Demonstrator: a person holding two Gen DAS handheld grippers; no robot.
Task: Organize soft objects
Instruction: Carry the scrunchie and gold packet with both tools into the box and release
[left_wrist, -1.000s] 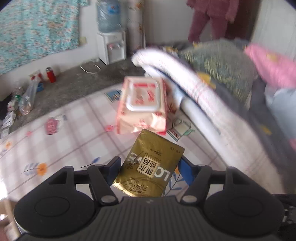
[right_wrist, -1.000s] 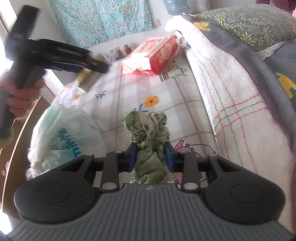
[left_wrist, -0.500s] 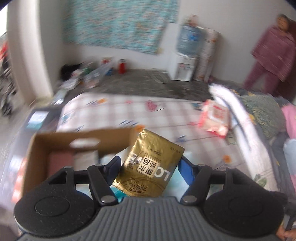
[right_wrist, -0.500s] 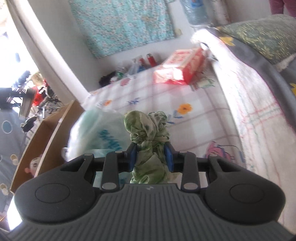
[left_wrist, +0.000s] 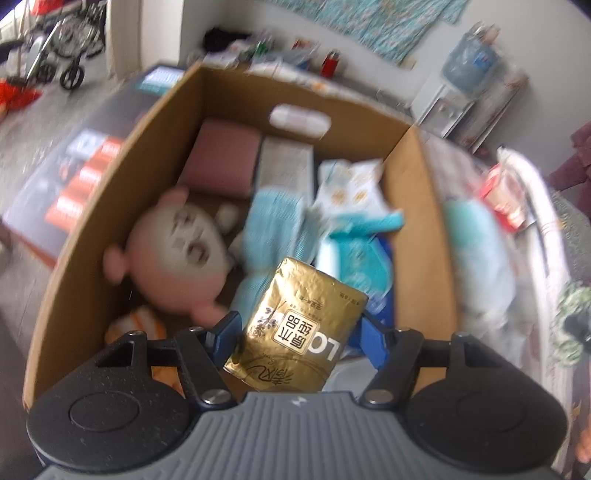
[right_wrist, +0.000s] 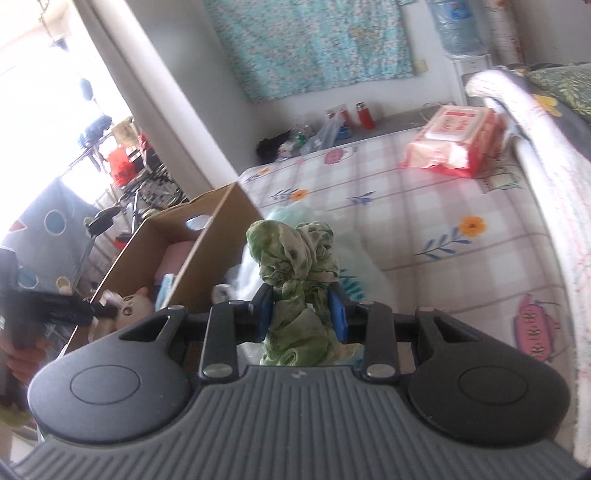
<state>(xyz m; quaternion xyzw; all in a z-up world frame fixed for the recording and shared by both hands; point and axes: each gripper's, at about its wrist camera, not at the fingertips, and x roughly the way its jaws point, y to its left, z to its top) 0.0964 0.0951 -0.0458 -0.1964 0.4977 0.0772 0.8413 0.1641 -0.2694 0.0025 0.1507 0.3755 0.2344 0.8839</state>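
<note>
**A:** What have you got in the left hand-held gripper (left_wrist: 297, 334)?

**B:** I'm holding a gold foil packet (left_wrist: 299, 330) across its width, jaws set fairly wide and pressed on both edges. It's shiny and crinkled, with a white label and dark lettering. Its long axis runs away from my fingers and leans a little to the right; the far end sits over the cardboard box (left_wrist: 114, 199).

**A:** What's beyond it?

**B:** Inside the box, past my left finger, a pink plush toy (left_wrist: 173, 254) lies face up. Straight ahead are blue-and-white soft packs (left_wrist: 351, 206), blurred.

**A:** And the right hand-held gripper (right_wrist: 302, 311)?

**B:** I've got it narrowed on a green mottled cloth (right_wrist: 295, 266), bunched and knotted. It stands up from the jaws, long axis pointing forward from them, a tail hanging below. The box is ahead to my left; a red-and-white wipes pack (right_wrist: 458, 142) lies on the bed (right_wrist: 406, 229), well ahead to my right.
</note>
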